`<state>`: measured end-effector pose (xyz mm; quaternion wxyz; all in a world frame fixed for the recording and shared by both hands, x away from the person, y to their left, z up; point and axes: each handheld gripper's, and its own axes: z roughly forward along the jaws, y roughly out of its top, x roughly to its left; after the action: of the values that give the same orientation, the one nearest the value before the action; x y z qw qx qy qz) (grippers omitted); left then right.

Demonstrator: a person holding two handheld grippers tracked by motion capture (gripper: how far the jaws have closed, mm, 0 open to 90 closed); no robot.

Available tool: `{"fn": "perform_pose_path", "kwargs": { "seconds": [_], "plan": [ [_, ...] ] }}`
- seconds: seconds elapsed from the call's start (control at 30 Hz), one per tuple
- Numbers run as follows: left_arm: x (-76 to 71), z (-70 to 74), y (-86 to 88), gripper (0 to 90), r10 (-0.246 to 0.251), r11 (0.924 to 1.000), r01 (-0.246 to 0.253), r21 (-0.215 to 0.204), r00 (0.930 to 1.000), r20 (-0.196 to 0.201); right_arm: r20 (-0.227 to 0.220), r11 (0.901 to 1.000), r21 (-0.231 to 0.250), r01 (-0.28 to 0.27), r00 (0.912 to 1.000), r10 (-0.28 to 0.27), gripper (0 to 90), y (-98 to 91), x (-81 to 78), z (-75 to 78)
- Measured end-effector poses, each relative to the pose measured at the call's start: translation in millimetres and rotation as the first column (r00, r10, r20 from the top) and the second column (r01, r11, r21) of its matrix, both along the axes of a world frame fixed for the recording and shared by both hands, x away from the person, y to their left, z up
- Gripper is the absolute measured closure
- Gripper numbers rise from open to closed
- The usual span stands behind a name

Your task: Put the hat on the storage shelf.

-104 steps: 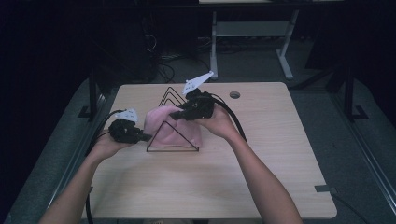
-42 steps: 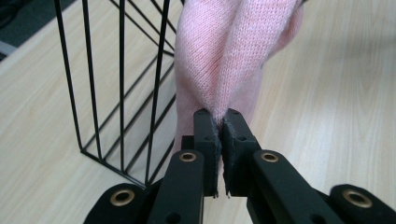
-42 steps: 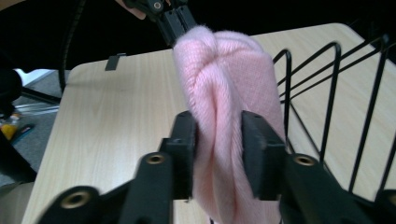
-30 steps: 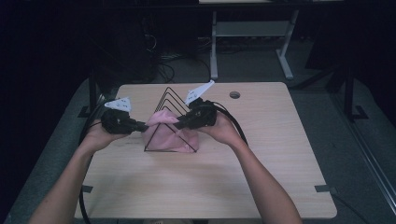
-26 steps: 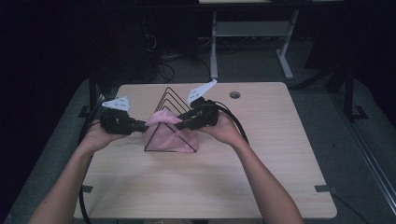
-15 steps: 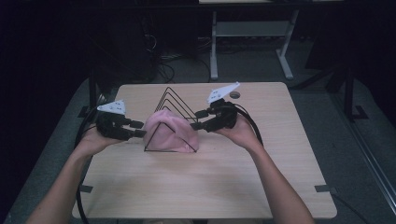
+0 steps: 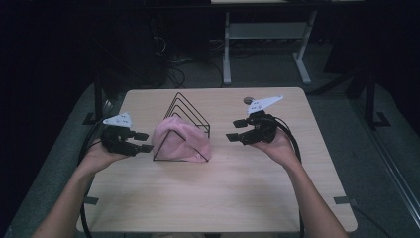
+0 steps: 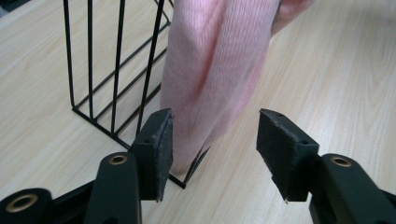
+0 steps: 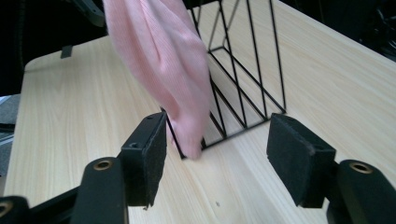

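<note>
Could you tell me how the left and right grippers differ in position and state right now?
The left gripper sits close beside the pink cloth on the wire rack; the right gripper is farther off, with bare table between. Both are open and hold nothing.

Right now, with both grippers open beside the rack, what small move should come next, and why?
Probably just draw both grippers clear. The pink cloth already hangs draped over the front wire of the black rack, the left gripper and right gripper are open and empty, and neither touches it.
</note>
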<state>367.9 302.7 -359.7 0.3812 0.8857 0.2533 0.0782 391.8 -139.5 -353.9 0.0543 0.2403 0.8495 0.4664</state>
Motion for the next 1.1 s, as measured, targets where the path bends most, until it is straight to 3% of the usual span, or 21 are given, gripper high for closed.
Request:
{"fn": "perform_pose_path", "kwargs": {
  "seconds": [0.43,1.1],
  "plan": [
    [-10.5,-14.2,2.5,37.9,0.055,0.9984,-0.055,0.012,0.9982,-0.024,-0.031,0.9946,-0.004,0.104,0.9941,-0.104,31.9,-53.9,-15.6,-19.5],
    [-22.6,-29.1,6.7,34.0,0.105,0.9944,-0.105,0.002,0.9938,-0.034,-0.073,0.9816,-0.019,0.19,0.9789,-0.191,29.6,-99.6,-34.5,-43.0]
  ]
}}
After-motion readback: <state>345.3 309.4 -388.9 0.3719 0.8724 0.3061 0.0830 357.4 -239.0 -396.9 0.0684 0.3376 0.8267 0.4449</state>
